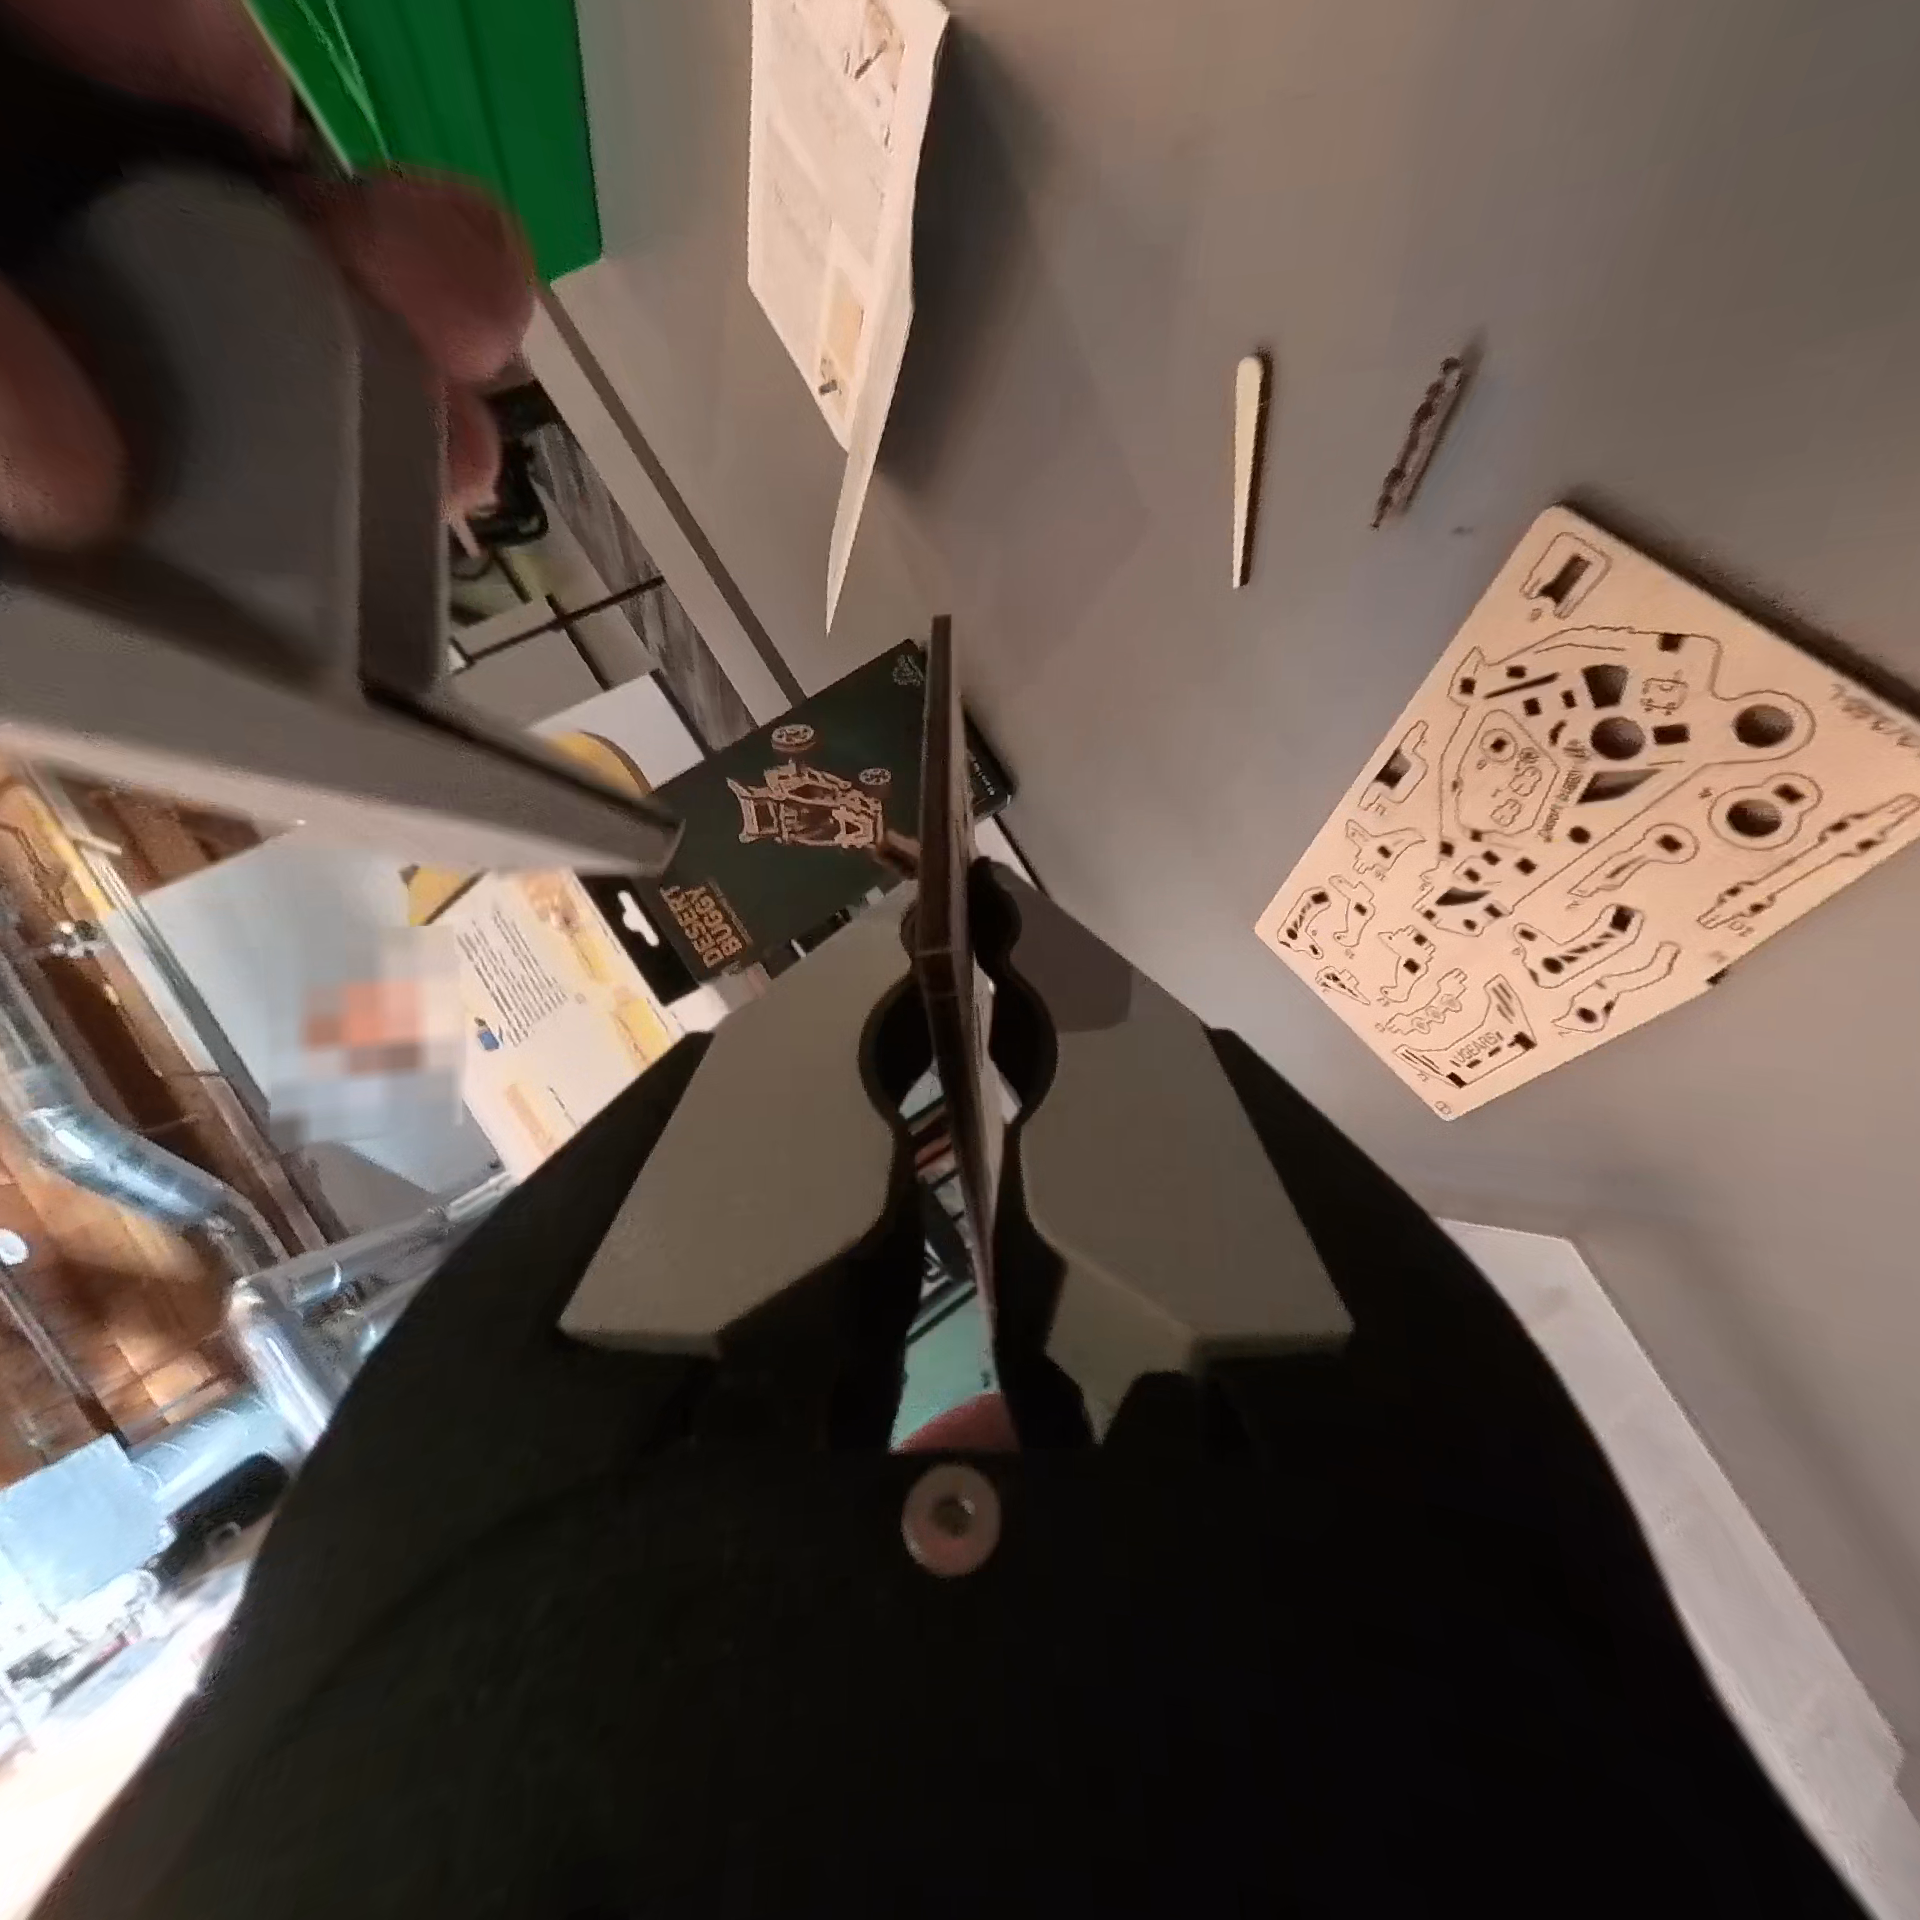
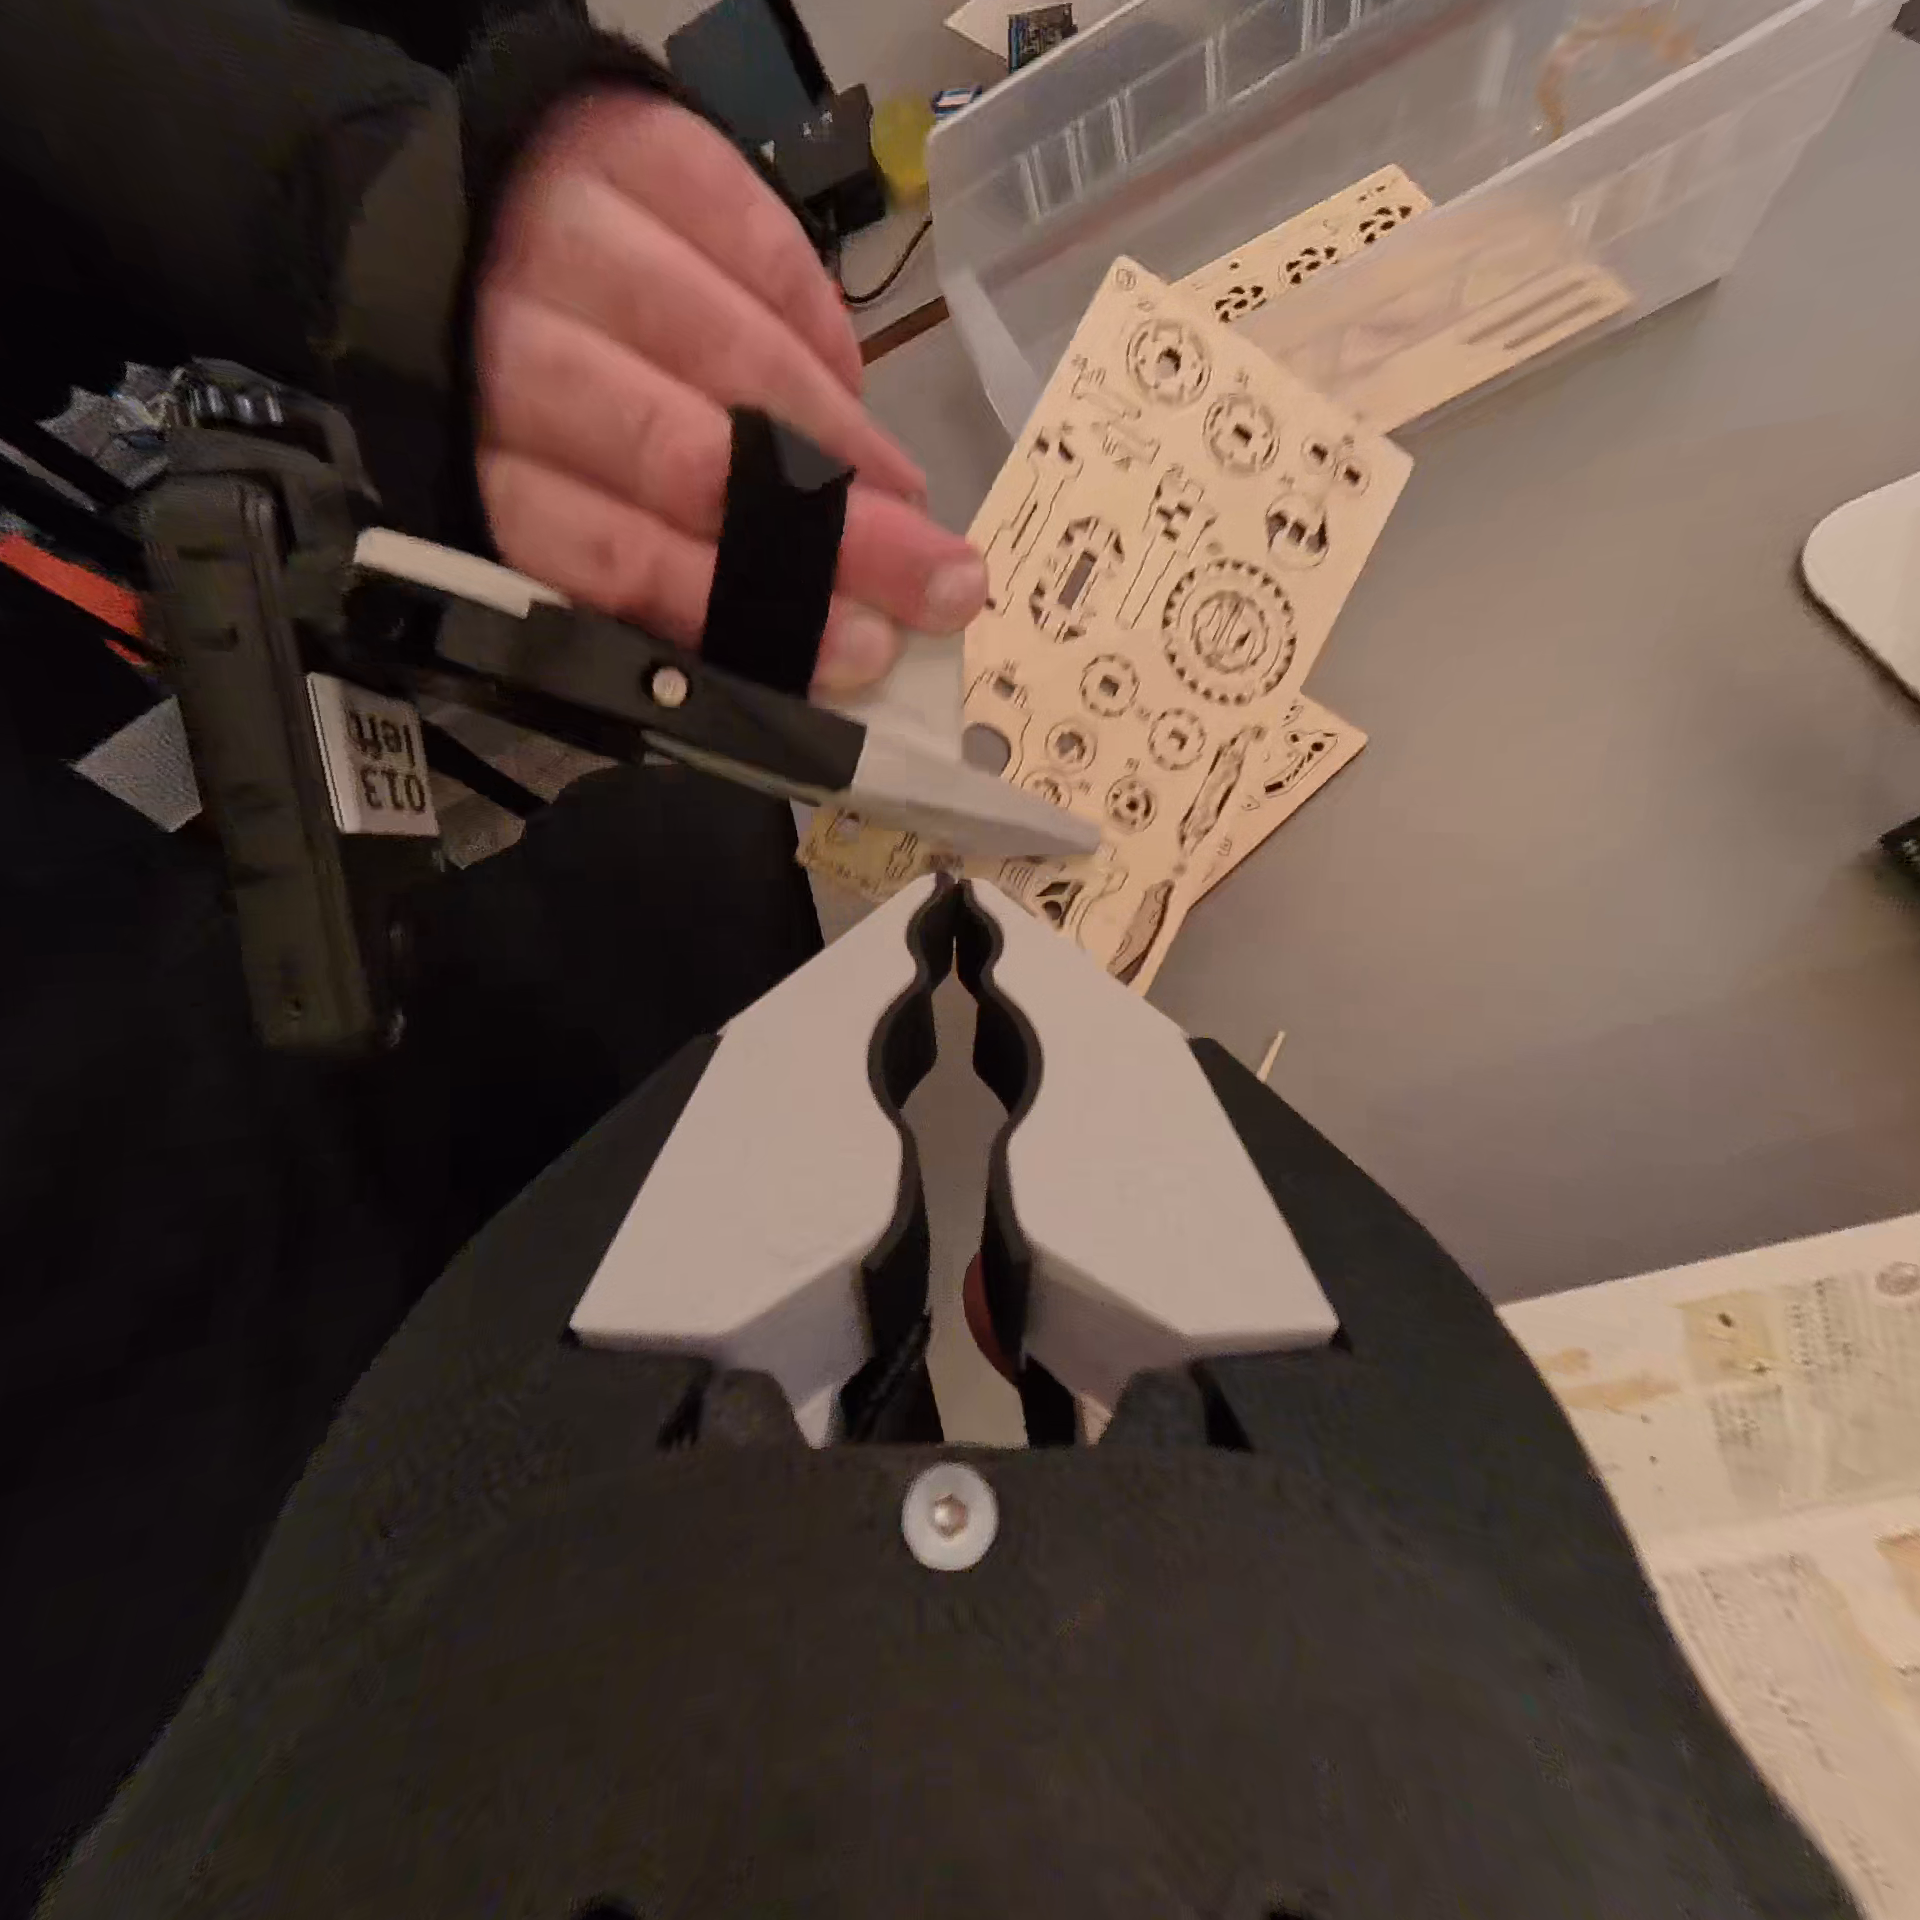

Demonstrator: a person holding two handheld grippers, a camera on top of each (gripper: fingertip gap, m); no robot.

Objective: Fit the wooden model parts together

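My left gripper point(image 1: 951, 894) is shut on a thin wooden parts sheet point(image 1: 943, 748), which shows edge-on and upright between its pads. In the right wrist view the same gripper point(image 2: 1039, 826), in a person's hand point(image 2: 675, 416), clamps the pale sheet of gear cut-outs point(image 2: 1195, 582) above the grey table point(image 2: 1558, 831). My right gripper point(image 2: 954, 885) is shut, with its tips just under the sheet's lower edge. I see no part between its pads. In the left wrist view it point(image 1: 655, 847) is a blurred grey finger pointing towards the sheet from the left.
On the table point(image 1: 1299, 260) lie another cut-out sheet point(image 1: 1590, 821), a pale wooden stick point(image 1: 1250, 468), a small dark piece point(image 1: 1418, 436), instruction paper point(image 1: 842, 208) and a dark kit box point(image 1: 800, 821). A clear plastic bin point(image 2: 1351, 156), more sheets point(image 2: 1299, 748) and a printed leaflet point(image 2: 1714, 1455) lie nearby. The grippers' ends are close to 6 cm from one another.
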